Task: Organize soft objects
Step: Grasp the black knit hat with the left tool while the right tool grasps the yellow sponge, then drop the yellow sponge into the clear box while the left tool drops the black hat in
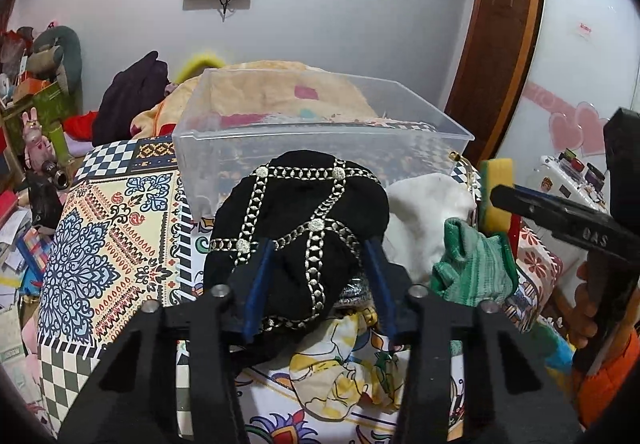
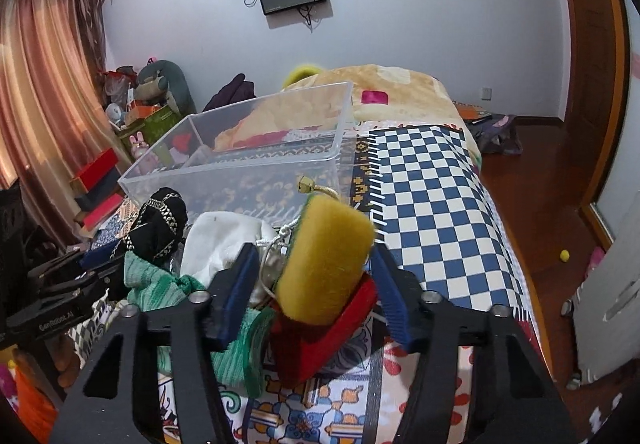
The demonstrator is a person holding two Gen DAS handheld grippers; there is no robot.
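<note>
A pile of soft things lies on the bed in front of a clear plastic bin [image 1: 320, 148]. My left gripper [image 1: 318, 256] is open, its blue fingers on either side of a black cloth with silver chain trim [image 1: 300, 212]. A white cloth [image 1: 428, 216], a green knitted cloth [image 1: 472, 268] and a yellow-patterned cloth [image 1: 344, 368] lie beside it. My right gripper [image 2: 316, 264] is open around a yellow sponge with a green back [image 2: 324, 260], which stands in a red box [image 2: 320, 340]. The bin [image 2: 248, 168] looks empty.
The bed has a patterned cover [image 1: 104, 244] with a blue-white checked part [image 2: 436, 204]. A beige blanket [image 2: 384, 84] lies behind the bin. Clutter and boxes [image 2: 100, 180] stand at the left, wooden floor [image 2: 536, 180] at the right.
</note>
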